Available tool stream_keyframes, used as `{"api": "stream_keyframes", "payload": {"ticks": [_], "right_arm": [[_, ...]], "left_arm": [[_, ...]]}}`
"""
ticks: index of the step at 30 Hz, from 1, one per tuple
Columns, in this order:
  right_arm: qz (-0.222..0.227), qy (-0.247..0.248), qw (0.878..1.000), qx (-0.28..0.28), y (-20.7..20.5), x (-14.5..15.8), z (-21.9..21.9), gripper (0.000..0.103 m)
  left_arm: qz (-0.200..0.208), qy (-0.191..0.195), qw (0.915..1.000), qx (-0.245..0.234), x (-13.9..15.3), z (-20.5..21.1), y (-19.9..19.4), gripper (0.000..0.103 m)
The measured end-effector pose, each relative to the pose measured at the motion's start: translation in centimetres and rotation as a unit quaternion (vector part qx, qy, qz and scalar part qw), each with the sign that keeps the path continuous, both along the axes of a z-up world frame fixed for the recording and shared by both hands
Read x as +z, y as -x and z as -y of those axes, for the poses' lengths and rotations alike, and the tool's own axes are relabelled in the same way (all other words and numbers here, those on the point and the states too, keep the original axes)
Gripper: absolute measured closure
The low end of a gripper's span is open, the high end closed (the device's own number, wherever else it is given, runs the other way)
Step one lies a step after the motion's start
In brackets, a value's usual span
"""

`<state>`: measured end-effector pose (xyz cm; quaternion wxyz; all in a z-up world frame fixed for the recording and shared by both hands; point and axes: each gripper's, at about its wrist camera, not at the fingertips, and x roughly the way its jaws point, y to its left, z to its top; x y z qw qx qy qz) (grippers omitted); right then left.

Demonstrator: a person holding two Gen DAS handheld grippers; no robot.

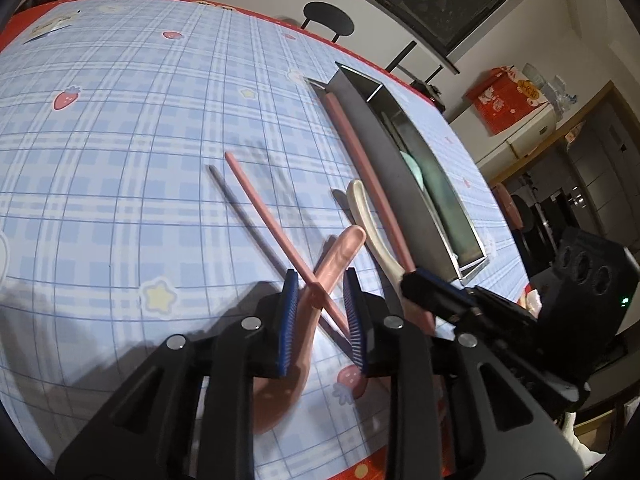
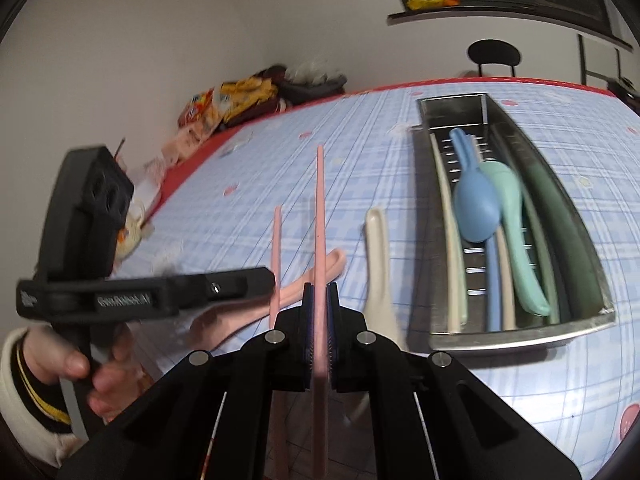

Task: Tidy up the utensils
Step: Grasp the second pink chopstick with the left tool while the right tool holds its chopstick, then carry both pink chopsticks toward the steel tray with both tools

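Right gripper [image 2: 319,312] is clamped on a pink chopstick [image 2: 320,216] left of the tray [image 2: 520,334]; left gripper [image 1: 320,312] hangs apart around a pink spoon [image 1: 340,256].

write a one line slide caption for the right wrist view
Right gripper clamps a pink chopstick beside a steel tray of pastel utensils.

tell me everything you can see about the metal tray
The metal tray is a long, narrow steel trough with upright walls and a slotted floor, shiny but dull in patches. It lies flat on the checked tablecloth, near the far right edge of the table. Inside lie a blue spoon, a mint spoon, a cream utensil and a dark green one, all lengthwise. A cream spoon lies just outside its left wall. Neither gripper touches it.
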<state>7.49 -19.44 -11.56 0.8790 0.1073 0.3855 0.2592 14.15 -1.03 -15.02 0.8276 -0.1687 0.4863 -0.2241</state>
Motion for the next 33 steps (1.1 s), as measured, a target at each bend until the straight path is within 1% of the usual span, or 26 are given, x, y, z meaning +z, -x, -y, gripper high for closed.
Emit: {"api": "stream_keyframes", "payload": {"ticks": [3,7,8,9,10,15,20,24,28,31,32,33], "right_arm": [[0.007,-0.007,1.0,-0.004,0.1,0.2,0.3,0.096],[0.009,-0.012,1.0,-0.003,0.0,0.2,0.5,0.096],[0.009,-0.013,1.0,-0.003,0.1,0.2,0.6,0.096],[0.01,-0.015,1.0,-0.004,0.2,0.2,0.6,0.096],[0.01,-0.017,1.0,-0.004,0.2,0.2,0.7,0.096],[0.008,-0.023,1.0,-0.004,0.1,0.2,0.8,0.096],[0.008,-0.024,1.0,-0.006,0.3,0.2,0.9,0.096],[0.005,-0.023,1.0,-0.006,0.2,0.1,0.9,0.096],[0.004,-0.02,1.0,-0.004,0.2,0.1,0.7,0.096],[0.003,-0.021,1.0,-0.006,0.2,0.1,0.7,0.096],[0.003,-0.021,1.0,-0.006,0.1,0.0,0.8,0.096],[0.002,-0.021,1.0,-0.007,0.1,0.0,0.8,0.096]], "left_arm": [[-0.003,-0.017,0.9999,0.0,-0.1,0.7,-0.1,0.073],[0.004,-0.046,0.9989,0.001,-0.1,1.7,-0.3,0.075],[0.006,-0.052,0.9986,0.001,-0.1,1.8,-0.3,0.077],[0.007,-0.063,0.998,0.001,-0.2,2.0,-0.5,0.084],[0.007,-0.067,0.9977,0.0,-0.2,2.2,-0.5,0.084],[0.026,-0.094,0.9951,-0.015,0.1,2.9,-0.8,0.092],[0.031,-0.116,0.9925,-0.024,0.0,3.3,-0.6,0.091],[0.044,-0.14,0.9884,-0.039,0.1,3.8,0.3,0.085],[0.06,-0.158,0.9845,-0.047,0.1,4.1,1.0,0.082],[0.073,-0.159,0.9833,-0.049,0.0,4.1,1.3,0.085],[0.076,-0.157,0.9833,-0.052,0.1,4.0,1.4,0.088],[0.079,-0.151,0.9841,-0.051,0.0,3.9,1.5,0.09]]}}
